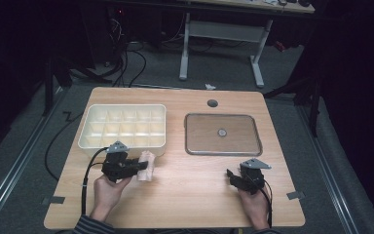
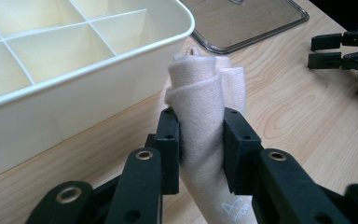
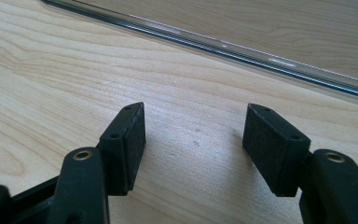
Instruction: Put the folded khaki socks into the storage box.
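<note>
Rolled pale-pink cloth point(image 2: 205, 107), perhaps a sock or small towel, clamped between the pads of the left gripper point(image 1: 137, 166), both pads pressing into the fabric at mid-length. Held just beside the near wall of the cream compartment box point(image 1: 126, 142), over the wooden table point(image 1: 190, 195); whether touching the wall or resting on the tabletop, could not be told. Faint grey print noted on the lower end of the roll in the left gripper view.

Picked up, then, but not yet stowed: judged as grasp done, placement left. Every compartment visible in the box appeared bare, so nothing sorted so far, as far as could be seen. Left to do, by this reading: raise the roll above the rim, carry over a cell, lower and release. Which cell intended, unclear.

Right gripper point(image 1: 230, 175) seen resting low over the table near the right front, jaws parted wide with bare wood grain between the pads point(image 3: 130, 140), nothing gripped. Parked well apart from the cloth, just short of the near edge of the clear lid point(image 1: 223, 151) lying flat on the table to the right of the box. Lid off and set aside, so box open for loading; closing it possibly a later step.
</note>
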The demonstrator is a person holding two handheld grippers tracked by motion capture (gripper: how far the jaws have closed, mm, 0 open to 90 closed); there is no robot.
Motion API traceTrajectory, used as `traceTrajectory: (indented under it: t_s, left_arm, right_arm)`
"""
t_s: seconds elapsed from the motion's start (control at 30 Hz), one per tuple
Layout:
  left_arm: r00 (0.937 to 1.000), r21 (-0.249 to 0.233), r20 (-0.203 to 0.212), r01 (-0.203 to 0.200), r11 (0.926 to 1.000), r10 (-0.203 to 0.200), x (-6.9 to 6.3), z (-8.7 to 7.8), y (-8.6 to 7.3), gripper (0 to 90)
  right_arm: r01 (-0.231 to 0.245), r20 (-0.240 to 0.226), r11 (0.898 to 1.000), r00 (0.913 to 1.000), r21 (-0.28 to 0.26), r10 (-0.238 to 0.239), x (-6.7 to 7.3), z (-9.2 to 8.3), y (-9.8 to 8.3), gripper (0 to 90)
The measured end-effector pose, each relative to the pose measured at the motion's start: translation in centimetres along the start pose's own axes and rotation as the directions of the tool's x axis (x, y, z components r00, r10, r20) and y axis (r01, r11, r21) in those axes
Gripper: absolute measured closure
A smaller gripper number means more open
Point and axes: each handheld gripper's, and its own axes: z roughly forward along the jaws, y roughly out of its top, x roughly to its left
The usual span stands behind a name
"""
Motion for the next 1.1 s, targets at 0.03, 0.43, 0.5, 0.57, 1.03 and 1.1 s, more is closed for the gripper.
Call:
traceTrajectory:
  t_s: [0.03,0.43,0.5,0.57,1.03,1.1]
  left_arm:
    - [1.0,-0.001,0.0,0.003,1.0,-0.003,0.1,-0.1,0.0,71.1]
    - [0.9997,-0.016,-0.002,0.024,0.9996,-0.024,0.7,-1.0,-0.1,71.1]
    - [0.9998,-0.007,-0.002,0.02,0.9998,-0.02,0.8,-1.1,-0.1,71.1]
    - [0.9999,0.004,-0.011,0.012,0.9999,-0.012,0.9,-1.2,-0.1,71.1]
    - [0.9993,-0.005,-0.036,0.006,1.0,-0.006,1.7,-2.8,0.3,71.1]
    - [0.999,-0.001,-0.044,0.003,1.0,-0.003,1.8,-2.9,0.4,71.1]
  right_arm:
    - [-0.001,0.0,1.0,1.0,0.0,0.001,0.0,0.0,0.0,39.3]
    - [0.0,0.0,1.0,1.0,0.0,0.0,0.0,0.0,0.0,39.3]
    - [0.0,0.0,1.0,1.0,0.0,0.0,0.0,0.0,0.0,39.3]
    - [0.0,0.0,1.0,1.0,0.0,0.0,0.0,0.0,0.0,39.3]
    - [0.0,0.0,1.0,1.0,0.0,0.0,0.0,0.0,0.0,39.3]
    - [0.0,0.0,1.0,1.0,0.0,0.0,0.0,0.0,0.0,39.2]
